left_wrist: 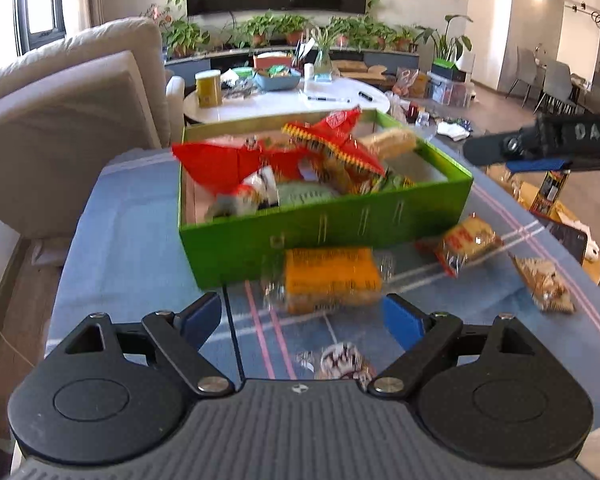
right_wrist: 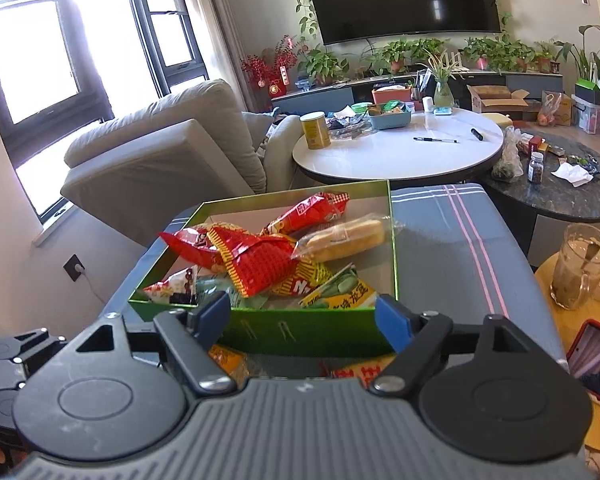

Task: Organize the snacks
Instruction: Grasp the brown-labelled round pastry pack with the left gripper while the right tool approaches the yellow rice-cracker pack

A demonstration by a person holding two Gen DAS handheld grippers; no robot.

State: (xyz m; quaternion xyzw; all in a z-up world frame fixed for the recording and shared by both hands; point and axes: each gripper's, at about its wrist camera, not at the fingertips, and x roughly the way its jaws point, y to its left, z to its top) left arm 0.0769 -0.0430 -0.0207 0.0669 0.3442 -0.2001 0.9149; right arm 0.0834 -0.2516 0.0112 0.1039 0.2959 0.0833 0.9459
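Snacks half packed, both grippers wide open and empty.
Orange packet (left_wrist: pixel 332 280) lies crosswise just ahead of left gripper (left_wrist: pixel 303 320); right gripper (right_wrist: pixel 303 316) farther off, over green box (right_wrist: pixel 300 332).

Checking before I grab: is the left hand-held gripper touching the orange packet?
Apart. Left wrist view: left hand-held gripper open, orange packet lying beyond its fingertips.

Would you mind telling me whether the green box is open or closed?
Open: the green box has no lid on it, and snack packets lie exposed inside in both views.
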